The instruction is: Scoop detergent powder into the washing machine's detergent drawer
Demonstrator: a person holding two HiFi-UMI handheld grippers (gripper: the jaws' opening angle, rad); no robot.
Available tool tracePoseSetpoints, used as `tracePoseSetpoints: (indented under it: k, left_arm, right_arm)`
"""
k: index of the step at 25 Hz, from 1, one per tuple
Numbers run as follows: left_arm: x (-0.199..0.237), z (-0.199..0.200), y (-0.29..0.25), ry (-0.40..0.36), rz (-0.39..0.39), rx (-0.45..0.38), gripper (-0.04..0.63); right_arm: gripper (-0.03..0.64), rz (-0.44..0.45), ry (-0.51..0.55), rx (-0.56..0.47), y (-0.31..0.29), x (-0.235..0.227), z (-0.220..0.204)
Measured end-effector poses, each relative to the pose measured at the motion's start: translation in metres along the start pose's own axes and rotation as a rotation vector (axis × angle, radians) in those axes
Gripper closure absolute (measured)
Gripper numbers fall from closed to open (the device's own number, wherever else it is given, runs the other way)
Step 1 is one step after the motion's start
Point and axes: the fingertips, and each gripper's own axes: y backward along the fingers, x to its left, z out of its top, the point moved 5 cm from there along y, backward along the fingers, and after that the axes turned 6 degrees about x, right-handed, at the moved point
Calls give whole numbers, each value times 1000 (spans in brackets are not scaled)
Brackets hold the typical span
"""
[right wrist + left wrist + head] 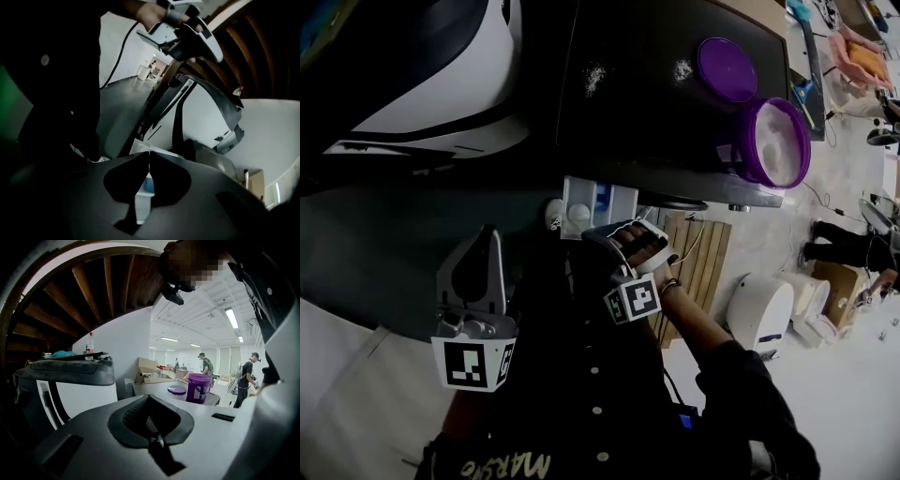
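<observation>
Detergent drawer (579,192) partly hidden by right gripper (598,234); contents indistinct.

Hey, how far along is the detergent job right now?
Done: the purple tub is open, its lid beside it, and the drawer is out. In hand: the shut right tongs hover at the drawer. Remaining: shutting the drawer and relidding the tub.
</observation>
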Motion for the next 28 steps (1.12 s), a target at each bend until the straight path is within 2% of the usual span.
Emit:
tracePoseSetpoints:
  k: [3, 5, 8, 10, 12, 13, 16, 18, 20, 23, 28]
  left_arm:
    - [-2, -3, -1, 4, -1, 9, 581]
    - [-3, -5, -2, 7, -1, 14, 581]
    - [-5, -6, -2, 6, -4, 14, 581]
    - [-6, -6, -2, 4, -5, 12, 580]
    - [-6, -4, -2, 2, -5, 8, 580]
    - [-6, -3, -2, 1, -5, 5, 581]
    - [-6, 4, -2, -6, -7, -14, 580]
    - [-7, 11, -2, -11, -12, -35, 580]
    - [-8, 18, -3, -20, -23, -50, 581]
    - [-9, 27, -6, -25, -40, -71, 581]
    - [-13, 45, -12, -36, -75, -110, 581]
  right_arm:
    - [586, -81, 111, -10, 2, 4, 1]
    - [586, -105, 144, -14, 1, 6, -1]
    - [586, -110, 135, -32, 1, 8, -3]
    - [586, -96, 74, -50, 3, 5, -3]
    - [586, -80, -64, -72, 5, -3, -2]
    - [586, -72, -177, -84, 6, -10, -4]
    - [586, -27, -657, -137, 10, -37, -19]
    - [586, 40, -976, -193, 15, -52, -31]
    - [586, 99, -1203, -252, 20, -61, -42]
    - [586, 134, -1393, -336, 29, -69, -54]
    - [586, 101, -1510, -478, 69, -89, -46]
